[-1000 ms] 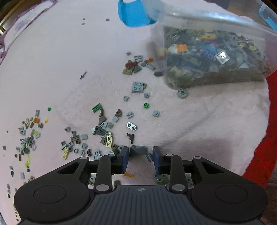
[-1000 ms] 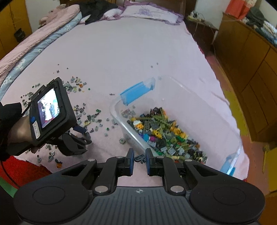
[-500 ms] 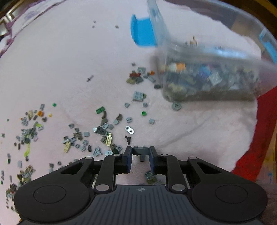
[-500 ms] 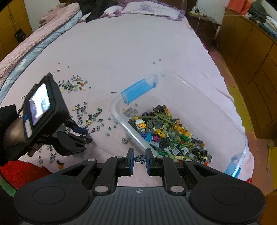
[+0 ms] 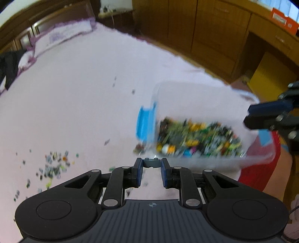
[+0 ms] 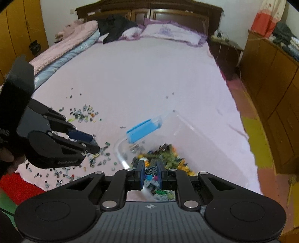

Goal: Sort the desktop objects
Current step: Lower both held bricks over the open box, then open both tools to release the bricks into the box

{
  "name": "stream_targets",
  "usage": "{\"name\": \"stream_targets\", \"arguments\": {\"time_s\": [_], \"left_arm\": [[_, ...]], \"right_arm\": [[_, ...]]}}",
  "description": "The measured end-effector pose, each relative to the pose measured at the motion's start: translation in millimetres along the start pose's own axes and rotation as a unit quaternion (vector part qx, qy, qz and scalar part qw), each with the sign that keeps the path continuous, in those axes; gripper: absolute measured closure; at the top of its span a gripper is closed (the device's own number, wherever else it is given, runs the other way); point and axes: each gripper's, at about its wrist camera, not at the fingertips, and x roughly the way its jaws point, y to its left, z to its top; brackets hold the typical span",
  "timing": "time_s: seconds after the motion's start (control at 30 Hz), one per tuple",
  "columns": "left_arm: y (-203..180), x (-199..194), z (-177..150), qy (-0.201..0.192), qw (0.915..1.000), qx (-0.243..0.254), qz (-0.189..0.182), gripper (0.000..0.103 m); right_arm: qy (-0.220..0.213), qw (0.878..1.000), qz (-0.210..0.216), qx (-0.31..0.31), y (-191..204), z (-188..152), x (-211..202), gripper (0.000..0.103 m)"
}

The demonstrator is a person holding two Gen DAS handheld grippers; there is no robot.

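Observation:
My left gripper (image 5: 151, 163) is shut on a grey brick (image 5: 151, 162), held in the air just short of the clear plastic bin (image 5: 257, 155). The bin has a blue handle (image 5: 144, 123) and holds a heap of mixed small bricks (image 5: 198, 139). My right gripper (image 6: 151, 170) is shut on a small black piece (image 6: 150, 170) above the bin's near rim (image 6: 121, 158). In the right wrist view the left gripper (image 6: 93, 144) hangs at the left above loose bricks (image 6: 82, 114) scattered on the pink bedsheet (image 6: 149, 74). The left wrist view is motion-blurred.
More loose bricks (image 5: 52, 166) lie on the sheet at the left. A red mat (image 6: 20, 183) borders the bed's near edge. Pillows (image 6: 168, 31) and a dark headboard (image 6: 149, 13) stand at the far end. Wooden cabinets (image 6: 271, 74) line the right side.
My left gripper closed on the grey brick, lifted it off the sheet and swung up toward the bin. My right gripper rose a little, still holding the black piece.

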Motion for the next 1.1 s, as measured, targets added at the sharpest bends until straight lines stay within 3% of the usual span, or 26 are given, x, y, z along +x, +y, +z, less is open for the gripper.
{"name": "stream_targets", "arguments": {"time_s": [0.3,0.6,0.93,1.1], "left_arm": [[-50,-6,49,-0.028,0.9993,0.022,-0.003,0.081],[-88,-2,72,-0.043,0.9982,0.039,-0.017,0.081],[-104,-8,79,-0.048,0.9974,0.052,-0.014,0.081],[-107,-10,76,-0.049,0.9974,0.051,-0.012,0.081]], "right_arm": [[-0.007,1.0,-0.006,0.028,-53,-6,-24,0.088],[0.0,0.997,-0.013,0.072,-97,-17,-32,0.088],[-0.011,0.997,-0.009,0.07,-102,-16,-29,0.087],[-0.011,0.997,-0.01,0.072,-101,-17,-30,0.082]]}}
